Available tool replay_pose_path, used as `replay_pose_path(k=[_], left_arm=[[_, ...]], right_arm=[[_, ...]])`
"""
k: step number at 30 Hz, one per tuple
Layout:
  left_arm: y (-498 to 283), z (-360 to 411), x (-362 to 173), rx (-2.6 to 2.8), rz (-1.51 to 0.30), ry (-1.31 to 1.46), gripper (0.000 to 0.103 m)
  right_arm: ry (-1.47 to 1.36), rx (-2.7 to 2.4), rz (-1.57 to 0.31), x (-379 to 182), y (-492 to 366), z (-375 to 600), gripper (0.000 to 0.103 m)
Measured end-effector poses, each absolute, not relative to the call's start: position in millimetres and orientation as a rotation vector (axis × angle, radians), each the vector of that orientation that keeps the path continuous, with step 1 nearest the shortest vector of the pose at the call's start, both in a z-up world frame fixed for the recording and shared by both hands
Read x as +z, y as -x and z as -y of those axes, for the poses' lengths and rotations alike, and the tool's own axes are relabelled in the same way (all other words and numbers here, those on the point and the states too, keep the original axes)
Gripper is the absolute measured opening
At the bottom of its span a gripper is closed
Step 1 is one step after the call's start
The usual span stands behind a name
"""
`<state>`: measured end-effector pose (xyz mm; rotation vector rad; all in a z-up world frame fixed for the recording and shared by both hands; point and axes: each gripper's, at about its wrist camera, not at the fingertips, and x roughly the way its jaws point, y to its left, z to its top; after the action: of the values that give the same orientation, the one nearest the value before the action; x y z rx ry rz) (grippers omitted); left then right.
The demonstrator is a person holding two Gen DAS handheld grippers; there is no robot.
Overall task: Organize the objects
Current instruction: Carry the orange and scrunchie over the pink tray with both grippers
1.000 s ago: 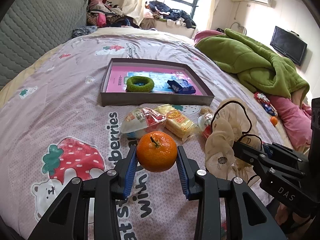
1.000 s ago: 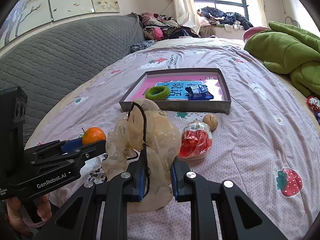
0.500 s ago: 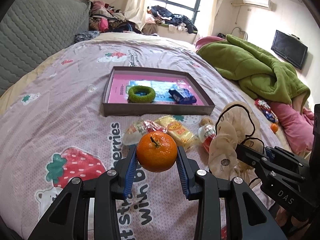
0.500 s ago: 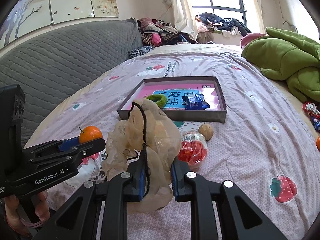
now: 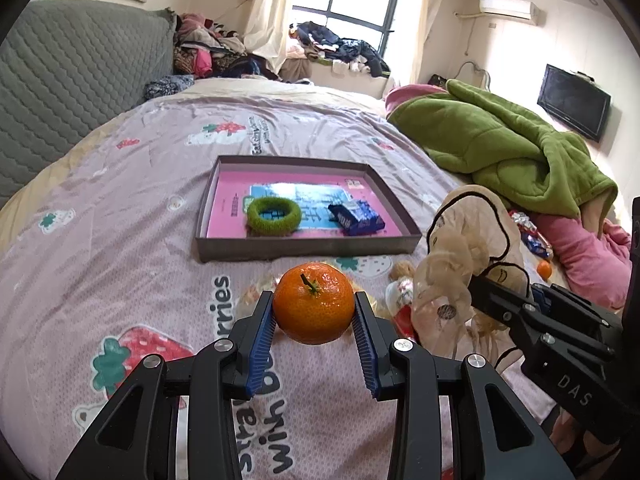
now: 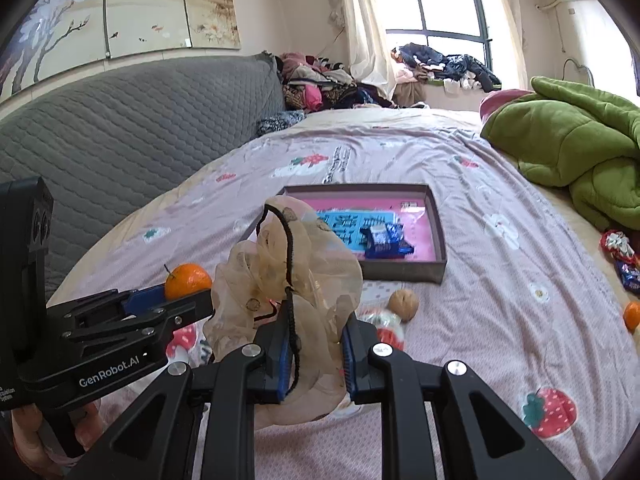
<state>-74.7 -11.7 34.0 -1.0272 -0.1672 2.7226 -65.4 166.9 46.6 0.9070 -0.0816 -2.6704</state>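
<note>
My left gripper (image 5: pixel 314 320) is shut on an orange tangerine (image 5: pixel 313 302) and holds it above the bedsheet, short of the grey tray (image 5: pixel 304 249). The tray holds a green hair ring (image 5: pixel 273 216) and a blue snack packet (image 5: pixel 356 218). My right gripper (image 6: pixel 316 346) is shut on a beige sheer scrunchie with a black cord (image 6: pixel 288 280), lifted off the bed. The left gripper with the tangerine (image 6: pixel 187 280) shows at the left of the right wrist view. The scrunchie (image 5: pixel 460 264) shows at the right of the left wrist view.
A walnut (image 6: pixel 404 301) and a red-and-clear snack packet (image 6: pixel 384 326) lie in front of the tray. A green blanket (image 5: pixel 508 152) heaps at the right. Another tangerine (image 6: pixel 632 314) and candy wrappers (image 6: pixel 618 244) lie at the bed's right edge. A grey headboard (image 6: pixel 120 128) runs along the left.
Both grippers have risen with their loads. The tray and the snacks sit lower and farther in both views. The snacks under the tangerine are now mostly hidden.
</note>
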Motion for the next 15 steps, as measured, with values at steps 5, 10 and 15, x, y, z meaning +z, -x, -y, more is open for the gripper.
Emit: replay_pose_path(k=[5,10,15], left_arm=[[83,10,43,2.727,0.17,1.002,0.039],[93,8,49,2.738,0.161,0.985,0.039],[100,8,51,2.747,0.163,0.98,0.039]], right_arm=[[-0.874,-2.689,0.075,57,72,-170,0.021],[-0.859,-2.704,0.056,63,80,-171,0.021],[-0.843,-2.733,0.023,68,86,-173,0.021]])
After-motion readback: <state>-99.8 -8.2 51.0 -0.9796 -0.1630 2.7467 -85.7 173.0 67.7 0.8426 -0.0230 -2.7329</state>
